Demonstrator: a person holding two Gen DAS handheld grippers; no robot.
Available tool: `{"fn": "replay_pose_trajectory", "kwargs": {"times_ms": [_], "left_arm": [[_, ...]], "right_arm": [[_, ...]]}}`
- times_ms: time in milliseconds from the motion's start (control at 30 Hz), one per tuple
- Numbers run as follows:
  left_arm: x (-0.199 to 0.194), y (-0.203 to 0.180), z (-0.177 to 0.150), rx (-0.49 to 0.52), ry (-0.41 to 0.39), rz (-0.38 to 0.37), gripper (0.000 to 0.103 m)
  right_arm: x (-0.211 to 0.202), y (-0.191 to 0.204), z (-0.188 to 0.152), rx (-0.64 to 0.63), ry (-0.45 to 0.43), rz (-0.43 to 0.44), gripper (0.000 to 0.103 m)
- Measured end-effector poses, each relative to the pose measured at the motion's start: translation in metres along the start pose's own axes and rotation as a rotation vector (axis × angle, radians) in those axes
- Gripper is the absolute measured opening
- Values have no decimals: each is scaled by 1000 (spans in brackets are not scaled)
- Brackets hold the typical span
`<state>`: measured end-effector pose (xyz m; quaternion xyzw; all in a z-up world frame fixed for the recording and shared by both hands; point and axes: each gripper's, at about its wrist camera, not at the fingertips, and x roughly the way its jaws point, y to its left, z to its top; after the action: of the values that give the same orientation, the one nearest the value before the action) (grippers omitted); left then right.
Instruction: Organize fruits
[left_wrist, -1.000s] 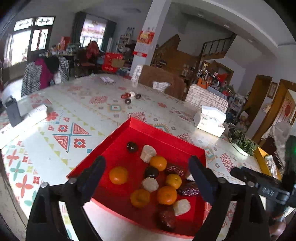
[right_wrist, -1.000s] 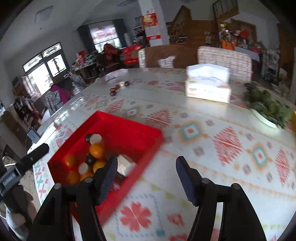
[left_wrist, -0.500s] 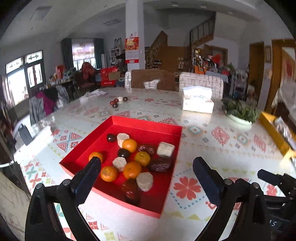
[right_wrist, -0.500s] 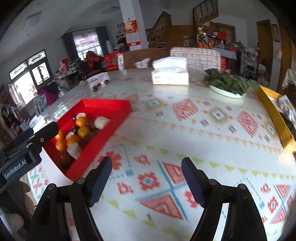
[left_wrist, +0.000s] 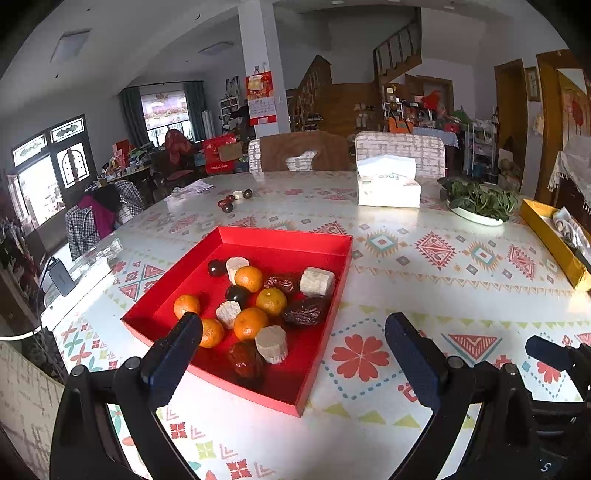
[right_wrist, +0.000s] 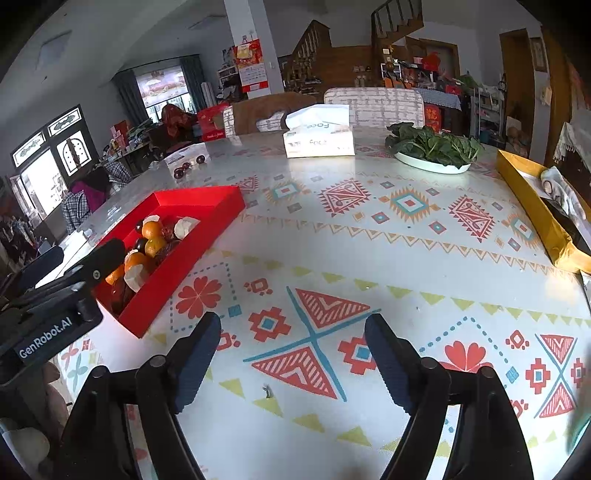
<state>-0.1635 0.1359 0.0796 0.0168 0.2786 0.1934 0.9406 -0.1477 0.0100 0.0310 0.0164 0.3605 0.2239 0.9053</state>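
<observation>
A red tray (left_wrist: 284, 236) on the patterned table holds several oranges (left_wrist: 251, 323), dark wrinkled dates (left_wrist: 304, 314), pale cut chunks (left_wrist: 317, 281) and dark round fruits (left_wrist: 237, 294). My left gripper (left_wrist: 291, 339) hovers over the tray's near edge, open, with nothing between its pads. In the right wrist view the red tray (right_wrist: 199, 194) lies to the left. My right gripper (right_wrist: 291, 332) is over bare tablecloth to its right; its jaws are opening and hold nothing. The left gripper's body (right_wrist: 74, 277) shows at that view's left edge.
A tissue box (left_wrist: 388, 184), a plate of greens (left_wrist: 478, 203) and a yellow box (left_wrist: 554, 240) sit at the far and right side. A few small loose fruits (left_wrist: 232, 201) lie beyond the tray. A dark device (left_wrist: 59, 277) rests at the left table edge.
Both grippers drew back and shifted right, so the tray now sits farther off and more to the left. The left view levelled out. The right jaws spread wider.
</observation>
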Motion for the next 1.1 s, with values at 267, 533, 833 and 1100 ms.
{"fn": "replay_pose_trajectory", "kwargs": {"times_ms": [267, 533, 833, 1100], "left_arm": [[10, -3, -6, 30, 20, 10, 99], [21, 3, -12, 20, 66, -16, 99], [28, 9, -14, -4, 90, -36, 99], [28, 7, -16, 8, 100, -44, 99]], "right_arm": [[7, 0, -2, -1, 20, -9, 85], [14, 3, -2, -5, 42, -19, 85], [20, 9, -2, -19, 58, -25, 85], [22, 8, -2, -15, 65, -21, 87]]}}
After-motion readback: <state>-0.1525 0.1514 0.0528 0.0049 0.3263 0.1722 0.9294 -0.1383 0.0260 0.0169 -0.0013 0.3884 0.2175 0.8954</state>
